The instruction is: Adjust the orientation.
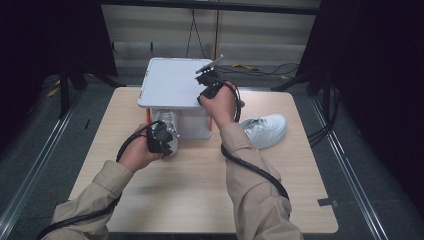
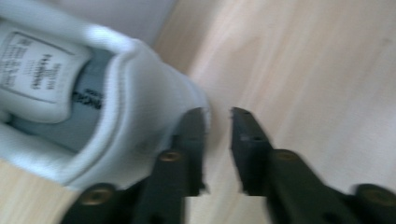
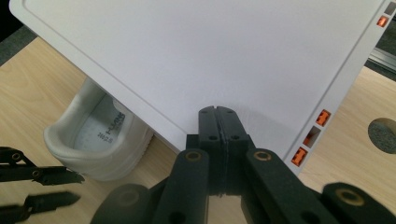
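Note:
A white box (image 1: 172, 82) with a flat lid (image 3: 210, 51) stands at the table's far middle. One white sneaker (image 1: 167, 120) sits in its open front with the heel (image 2: 140, 93) sticking out toward me. My left gripper (image 1: 167, 137) is at that heel, open, its jaws (image 2: 218, 112) just beside the heel's outer wall with bare table between them. It also appears as the left gripper (image 3: 70, 186) near the sneaker (image 3: 100, 140). My right gripper (image 1: 201, 96) is shut, its tips (image 3: 218, 109) resting on the lid near the front right corner.
A second white sneaker (image 1: 262, 129) lies on its own on the wooden table (image 1: 200, 190) right of the box. Orange clips (image 3: 322, 116) line the lid's side edge. A round hole (image 3: 383, 135) is in the tabletop beyond. Dark floor and cables surround the table.

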Available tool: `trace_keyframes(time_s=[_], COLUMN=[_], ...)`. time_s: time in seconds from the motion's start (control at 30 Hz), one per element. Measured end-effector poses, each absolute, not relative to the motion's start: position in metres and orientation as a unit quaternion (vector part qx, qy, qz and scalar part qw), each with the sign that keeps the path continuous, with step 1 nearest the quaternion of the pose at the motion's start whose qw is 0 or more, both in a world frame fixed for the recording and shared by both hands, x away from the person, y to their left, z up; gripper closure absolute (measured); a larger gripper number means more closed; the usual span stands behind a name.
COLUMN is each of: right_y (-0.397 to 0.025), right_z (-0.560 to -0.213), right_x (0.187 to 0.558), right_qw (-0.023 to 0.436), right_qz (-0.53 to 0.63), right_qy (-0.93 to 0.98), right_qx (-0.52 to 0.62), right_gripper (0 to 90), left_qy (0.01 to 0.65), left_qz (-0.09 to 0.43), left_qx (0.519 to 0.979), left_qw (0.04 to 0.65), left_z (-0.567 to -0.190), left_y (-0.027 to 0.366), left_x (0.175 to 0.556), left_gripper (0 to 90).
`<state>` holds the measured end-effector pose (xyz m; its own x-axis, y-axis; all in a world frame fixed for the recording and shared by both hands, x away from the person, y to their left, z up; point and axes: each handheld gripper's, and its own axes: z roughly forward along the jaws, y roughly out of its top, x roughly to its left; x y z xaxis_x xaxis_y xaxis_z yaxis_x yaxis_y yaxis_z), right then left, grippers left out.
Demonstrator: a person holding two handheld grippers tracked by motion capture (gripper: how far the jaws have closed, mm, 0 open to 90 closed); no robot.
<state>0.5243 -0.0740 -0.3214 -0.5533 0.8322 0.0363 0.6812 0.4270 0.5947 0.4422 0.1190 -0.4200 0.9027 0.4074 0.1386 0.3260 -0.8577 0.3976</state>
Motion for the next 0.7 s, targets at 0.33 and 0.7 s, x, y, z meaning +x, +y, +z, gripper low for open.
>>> trace_keyframes(time_s=[0.33, 0.7], right_y=[-0.077, -0.078], right_z=[-0.322, -0.322], right_x=[0.525, 0.525], right_qw=[0.127, 0.126], right_qz=[0.291, 0.296], right_qy=[0.836, 0.837], right_qx=[0.447, 0.443], right_gripper=[89.8, 89.8], left_qy=[0.205, 0.228], left_qz=[0.144, 0.163], left_qx=[0.952, 0.942], left_qw=[0.177, 0.182], left_z=[-0.421, -0.425], left_y=[0.121, 0.124], left_x=[0.451, 0.466], left_gripper=[90.0, 90.0])
